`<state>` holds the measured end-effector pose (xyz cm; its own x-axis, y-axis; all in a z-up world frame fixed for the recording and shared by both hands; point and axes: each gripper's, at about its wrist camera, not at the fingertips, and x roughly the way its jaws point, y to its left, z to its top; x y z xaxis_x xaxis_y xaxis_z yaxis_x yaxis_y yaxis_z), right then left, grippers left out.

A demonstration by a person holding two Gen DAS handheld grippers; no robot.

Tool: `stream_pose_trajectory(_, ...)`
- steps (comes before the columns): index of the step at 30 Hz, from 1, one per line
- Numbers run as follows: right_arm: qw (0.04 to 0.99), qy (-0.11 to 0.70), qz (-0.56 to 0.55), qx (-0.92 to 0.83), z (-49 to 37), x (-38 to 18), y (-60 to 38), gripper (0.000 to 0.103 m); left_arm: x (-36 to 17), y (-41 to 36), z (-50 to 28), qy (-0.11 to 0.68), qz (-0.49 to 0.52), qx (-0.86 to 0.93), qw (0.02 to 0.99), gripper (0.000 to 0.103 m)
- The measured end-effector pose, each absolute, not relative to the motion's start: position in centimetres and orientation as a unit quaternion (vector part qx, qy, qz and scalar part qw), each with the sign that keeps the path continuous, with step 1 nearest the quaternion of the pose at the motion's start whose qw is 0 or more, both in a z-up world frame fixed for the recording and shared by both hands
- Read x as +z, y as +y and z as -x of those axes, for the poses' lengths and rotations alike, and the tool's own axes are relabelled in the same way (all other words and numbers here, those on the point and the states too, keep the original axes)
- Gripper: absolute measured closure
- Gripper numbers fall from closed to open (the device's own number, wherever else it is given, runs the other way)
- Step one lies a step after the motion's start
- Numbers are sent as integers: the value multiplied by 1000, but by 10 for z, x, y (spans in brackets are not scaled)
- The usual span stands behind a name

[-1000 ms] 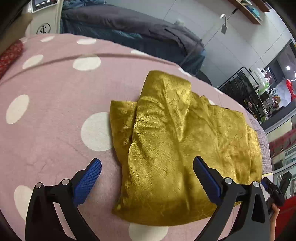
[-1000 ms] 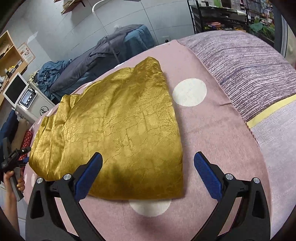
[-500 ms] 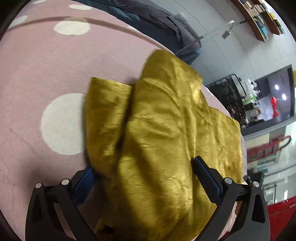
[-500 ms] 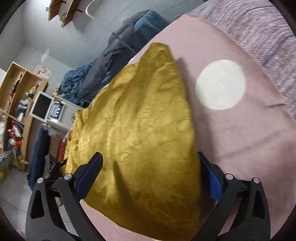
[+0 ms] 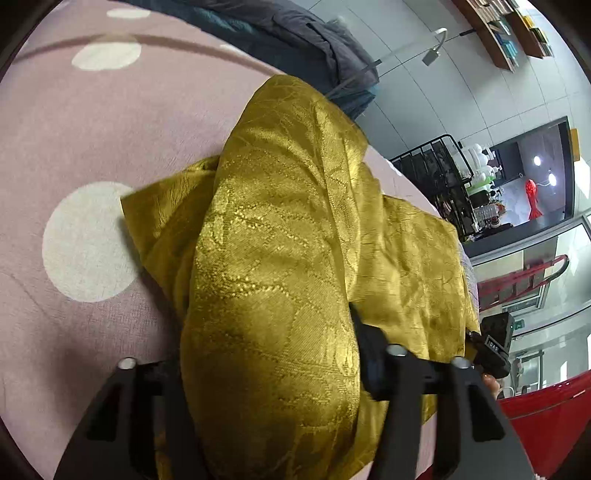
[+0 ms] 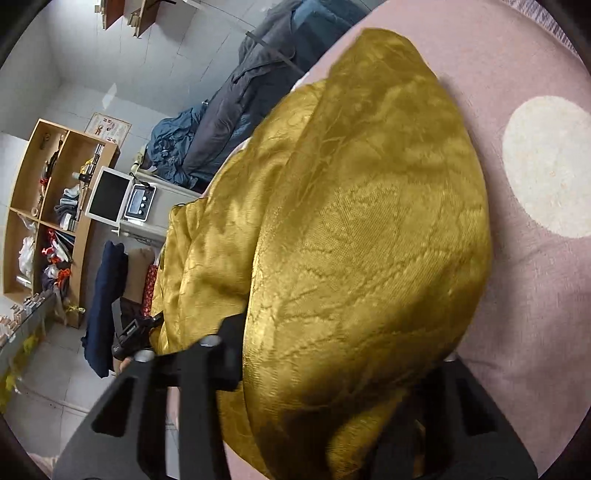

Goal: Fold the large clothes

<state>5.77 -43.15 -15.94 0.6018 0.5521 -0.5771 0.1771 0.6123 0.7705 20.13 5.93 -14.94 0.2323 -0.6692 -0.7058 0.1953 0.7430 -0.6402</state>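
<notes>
A gold, crinkled garment [image 5: 295,229] lies on a pink bed cover with white dots [image 5: 92,129]. Its near edge bulges up between the black fingers of my left gripper [image 5: 266,350], whose jaws are closing and pinch the cloth. In the right wrist view the same garment [image 6: 369,221] fills the middle. Another bunched fold of it sits between the fingers of my right gripper [image 6: 340,354], which is closing on it too. The blue pads of both grippers are hidden by the cloth. The pink cover [image 6: 535,295] shows to the right.
A pile of dark clothes [image 5: 295,29] lies past the far side of the bed, also visible as dark clothes [image 6: 240,92]. A black wire rack [image 5: 443,177] and something red [image 5: 546,417] stand to the right. A wooden shelf [image 6: 48,206] and a white machine with a screen [image 6: 140,199] stand to the left.
Both grippers came down onto the garment's near edge with jaws wide, then the jaws closed in. The cloth now bunches up between each pair of fingers.
</notes>
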Motion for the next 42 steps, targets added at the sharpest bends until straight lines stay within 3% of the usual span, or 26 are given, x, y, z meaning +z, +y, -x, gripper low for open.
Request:
stream_pose_trajectory(5, 822, 394, -398, 102, -29, -124, -424, 88, -105, 39, -196, 520, 181, -305, 777, 80)
stream_pose_trajectory(11, 875, 347, -329, 76, 27, -47, -423, 90, -34, -40, -193, 485, 115, -372, 783, 83)
stream_pose_trajectory(21, 920, 193, -317, -128, 207, 84, -541, 90, 74, -321, -168, 422, 30, -558, 714, 83)
stream_pose_trajectory(28, 851, 152, -381, -328, 329, 44, -595, 90, 44, -540, -131, 464, -52, -578, 670, 83)
stream_pose_trajectory(31, 812, 153, -430, -365, 356, 1, -607, 88, 16, -606, -112, 466, -121, -544, 687, 70)
stream_pose_trajectory(35, 769, 162, -488, -379, 371, -53, -613, 80, -3, -634, -115, 444, -170, -451, 755, 32)
stream_pose_trajectory(36, 760, 161, -500, -383, 376, -62, -614, 70, 1, -628, -124, 443, -152, -432, 771, 21)
stream_pose_trajectory(37, 750, 157, -512, -388, 379, -68, -613, 53, 6, -616, -140, 441, -119, -413, 788, 17)
stream_pose_trajectory(39, 728, 159, -535, -397, 385, -77, -615, 34, 20, -590, -169, 435, -70, -384, 811, 11)
stream_pose_trajectory(42, 718, 161, -535, -416, 398, -83, -622, 32, 37, -561, -200, 431, -40, -357, 828, 10)
